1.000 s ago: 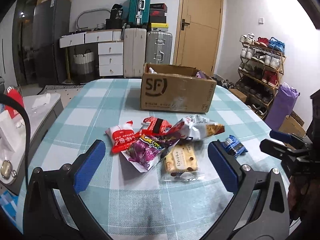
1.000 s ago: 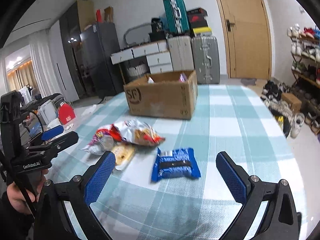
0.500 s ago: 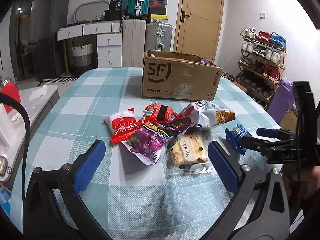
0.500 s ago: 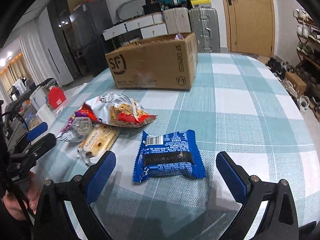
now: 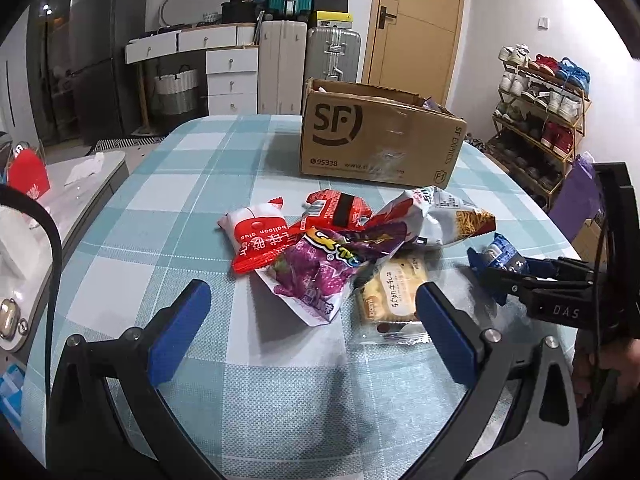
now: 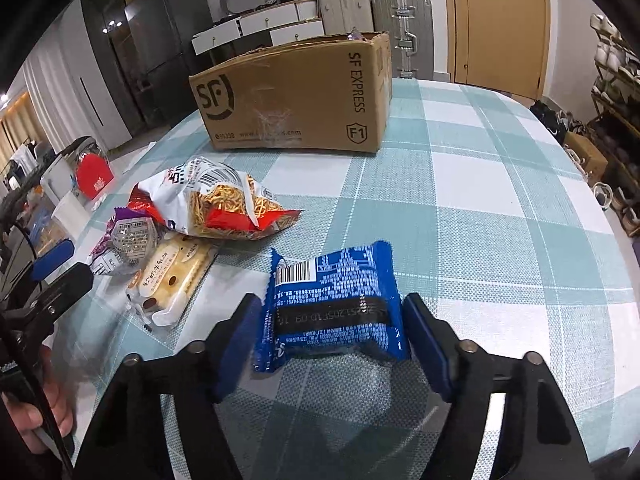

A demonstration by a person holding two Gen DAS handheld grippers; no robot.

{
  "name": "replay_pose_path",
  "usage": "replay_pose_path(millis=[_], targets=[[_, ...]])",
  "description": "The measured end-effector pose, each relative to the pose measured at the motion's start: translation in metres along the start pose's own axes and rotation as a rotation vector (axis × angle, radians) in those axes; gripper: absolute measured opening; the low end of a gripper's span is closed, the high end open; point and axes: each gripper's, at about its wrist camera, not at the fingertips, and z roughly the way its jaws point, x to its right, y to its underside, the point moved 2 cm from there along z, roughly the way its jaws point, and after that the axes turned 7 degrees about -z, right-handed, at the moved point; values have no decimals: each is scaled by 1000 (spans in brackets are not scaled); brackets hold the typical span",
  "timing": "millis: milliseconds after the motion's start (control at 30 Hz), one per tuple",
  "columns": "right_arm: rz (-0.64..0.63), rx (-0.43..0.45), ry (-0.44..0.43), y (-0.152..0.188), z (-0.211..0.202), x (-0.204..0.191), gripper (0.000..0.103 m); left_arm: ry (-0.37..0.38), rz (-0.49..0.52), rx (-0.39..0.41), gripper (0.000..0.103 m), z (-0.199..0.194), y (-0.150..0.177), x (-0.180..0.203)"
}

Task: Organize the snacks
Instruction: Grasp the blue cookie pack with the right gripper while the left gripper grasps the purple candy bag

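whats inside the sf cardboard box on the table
Only a purple wrapper tip pokes above the rim of the SF cardboard box, with a pale scrap at the far corner. The box walls cover everything deeper, so how much it holds cannot be seen.

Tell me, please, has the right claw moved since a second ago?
Yes. The right claw has come forward and down toward the cardboard box, and its jaws are closing around the blue snack packet, which lies between them.
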Motion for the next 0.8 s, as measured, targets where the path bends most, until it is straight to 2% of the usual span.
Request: replay_pose_path(millis=[33, 300, 567, 700, 800], targets=[[4, 6, -22, 0, -1, 1, 52, -7, -4, -3, 102, 3, 0, -1], [91, 61, -110, 3, -11, 15, 46, -20, -4, 9, 102, -2, 3, -1], [84, 162, -80, 5, -33, 13, 46, -27, -39, -10, 102, 0, 4, -7], [91, 242, -60, 8, -51, 14, 46, -17, -72, -35, 102, 6, 3, -14], [67, 289, -42, 9, -63, 9, 46, 55, -100, -88, 102, 16, 3, -20]])
